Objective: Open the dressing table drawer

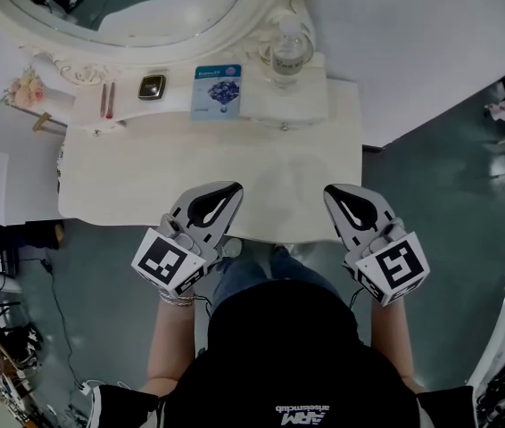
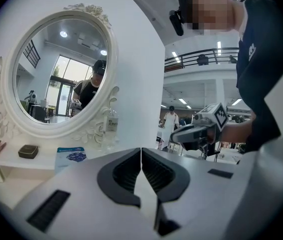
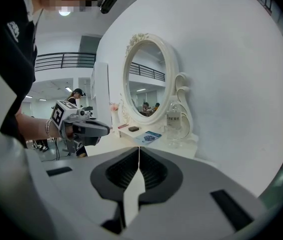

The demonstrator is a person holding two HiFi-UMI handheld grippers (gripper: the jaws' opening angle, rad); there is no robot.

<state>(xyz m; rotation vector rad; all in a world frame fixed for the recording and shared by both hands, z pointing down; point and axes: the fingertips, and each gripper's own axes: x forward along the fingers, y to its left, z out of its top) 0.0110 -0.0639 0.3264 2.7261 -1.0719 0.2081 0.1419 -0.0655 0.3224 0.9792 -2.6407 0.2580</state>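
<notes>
Drawer is hiding from view, probably sitting under the table [image 1: 145, 181] edge at 6 o'clock, likely light but sliding stiffly, best pulled by its knob, while left gripper [image 1: 231, 190] and right gripper [image 1: 333, 193] are hovering closed, empty.

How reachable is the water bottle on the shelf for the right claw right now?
Probably yes: the right claw, shut, hovers at the tabletop's front edge, and the bare top between it and the water bottle holds nothing in the way.
</notes>
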